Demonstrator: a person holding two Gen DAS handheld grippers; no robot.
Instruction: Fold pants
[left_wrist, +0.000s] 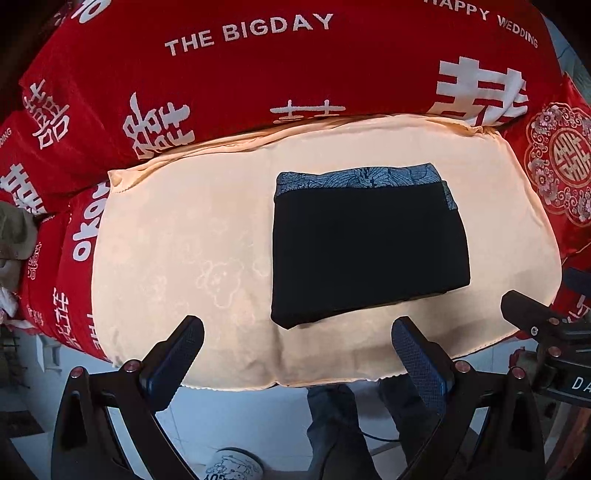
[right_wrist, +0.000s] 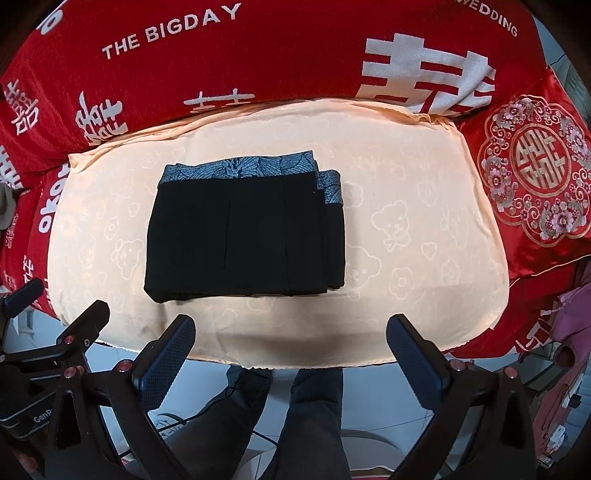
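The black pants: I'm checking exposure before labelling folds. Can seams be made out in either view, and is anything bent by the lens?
Left wrist view: the pants are crushed to flat black, no seams; only the patterned blue band reads. Right wrist view: faint vertical seams show on the pants. Both views: fisheye bows the peach blanket edges; corners vignette black.

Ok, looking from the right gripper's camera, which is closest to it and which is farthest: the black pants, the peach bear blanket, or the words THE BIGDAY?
1. Peach bear-patterned blanket: its edge lies just beyond the open right gripper.
2. Folded black pants: middle, slightly left.
3. White THE BIGDAY lettering on the red quilt: far back, upper left.
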